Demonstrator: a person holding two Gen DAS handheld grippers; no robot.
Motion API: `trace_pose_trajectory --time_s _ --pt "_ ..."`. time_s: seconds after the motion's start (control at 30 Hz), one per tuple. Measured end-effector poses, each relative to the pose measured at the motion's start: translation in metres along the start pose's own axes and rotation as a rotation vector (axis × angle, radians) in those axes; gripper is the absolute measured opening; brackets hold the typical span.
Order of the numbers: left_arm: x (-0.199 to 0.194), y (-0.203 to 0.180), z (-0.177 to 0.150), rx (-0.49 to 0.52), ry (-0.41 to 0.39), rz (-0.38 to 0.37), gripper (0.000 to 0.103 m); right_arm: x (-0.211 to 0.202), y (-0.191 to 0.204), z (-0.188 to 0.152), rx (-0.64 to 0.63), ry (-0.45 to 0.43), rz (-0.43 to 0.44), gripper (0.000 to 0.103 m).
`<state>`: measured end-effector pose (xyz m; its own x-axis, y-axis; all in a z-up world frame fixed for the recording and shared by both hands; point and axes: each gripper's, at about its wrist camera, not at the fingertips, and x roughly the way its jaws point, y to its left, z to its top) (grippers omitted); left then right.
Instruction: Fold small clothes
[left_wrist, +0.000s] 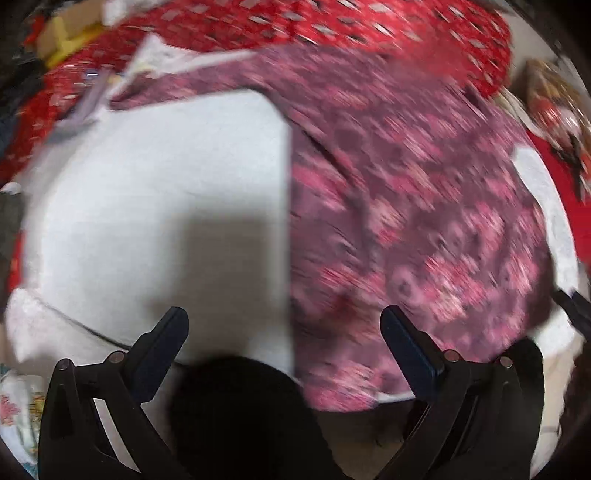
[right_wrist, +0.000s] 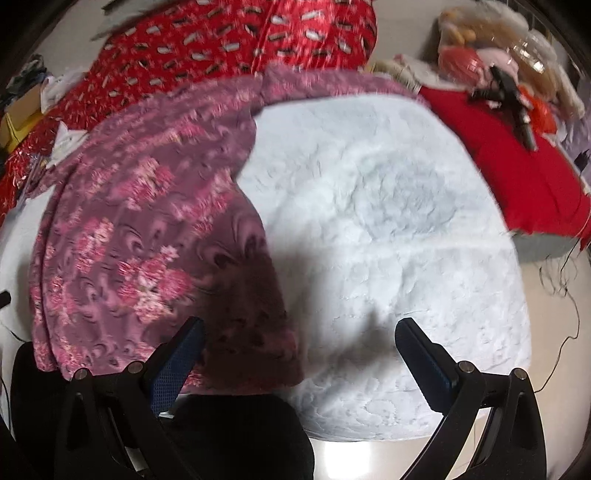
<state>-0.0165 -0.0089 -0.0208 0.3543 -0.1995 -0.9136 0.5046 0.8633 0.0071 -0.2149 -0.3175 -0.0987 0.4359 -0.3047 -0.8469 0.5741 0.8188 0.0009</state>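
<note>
Hovering with jaws spread wide and empty, the left gripper (left_wrist: 284, 328) and right gripper (right_wrist: 299, 339) flanked the purple floral garment (right_wrist: 147, 229) lying at ten o'clock on the white fleece mat (right_wrist: 388, 206), where pinching matching hem corners looked wisest.

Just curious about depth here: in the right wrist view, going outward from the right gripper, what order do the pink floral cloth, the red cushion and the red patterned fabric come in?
1. Pink floral cloth, left, beside the right gripper.
2. Red cushion, right, farther.
3. Red patterned fabric, top, farthest.
</note>
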Motion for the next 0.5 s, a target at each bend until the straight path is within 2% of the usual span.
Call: trace_pose_trajectory --time_s 0.07,0.13,0.17,0.2,0.23,0.27,0.33,0.4,0.47,0.5 --pt "0.01 -0.022 -0.005 0.08 0.033 -0.007 0.103 0.009 0.004 -0.002 -0.007 0.033 0.037 0.089" --pt "0.017 -0.036 -0.009 0.133 0.049 0.025 0.101 0.013 0.007 -0.005 -0.02 0.052 0.093 0.06" --pt "0.019 -0.039 -0.009 0.141 0.054 0.036 0.08 0.014 0.01 -0.005 -0.021 0.047 0.119 0.053" --pt "0.023 -0.04 -0.008 0.142 0.072 0.04 0.037 0.012 0.011 -0.006 -0.032 0.029 0.113 0.037" --pt "0.027 -0.036 -0.006 0.128 0.11 0.019 0.017 0.008 0.011 -0.007 -0.047 0.014 0.118 0.001" --pt "0.03 -0.028 -0.003 0.088 0.145 -0.01 0.003 0.007 0.009 -0.005 -0.037 -0.001 0.176 0.004" --pt "0.02 -0.001 0.003 -0.02 0.16 -0.062 0.003 -0.009 -0.002 -0.006 0.012 -0.044 0.286 0.003" --pt "-0.001 0.031 0.007 -0.103 0.131 -0.094 0.001 -0.039 -0.017 -0.009 0.056 -0.113 0.381 0.003" --pt "-0.021 0.061 0.006 -0.152 0.087 -0.071 0.001 -0.068 -0.032 -0.014 0.091 -0.18 0.446 0.003" --pt "-0.023 0.074 0.003 -0.165 0.091 -0.057 0.001 -0.076 -0.038 -0.016 0.104 -0.197 0.457 0.003"
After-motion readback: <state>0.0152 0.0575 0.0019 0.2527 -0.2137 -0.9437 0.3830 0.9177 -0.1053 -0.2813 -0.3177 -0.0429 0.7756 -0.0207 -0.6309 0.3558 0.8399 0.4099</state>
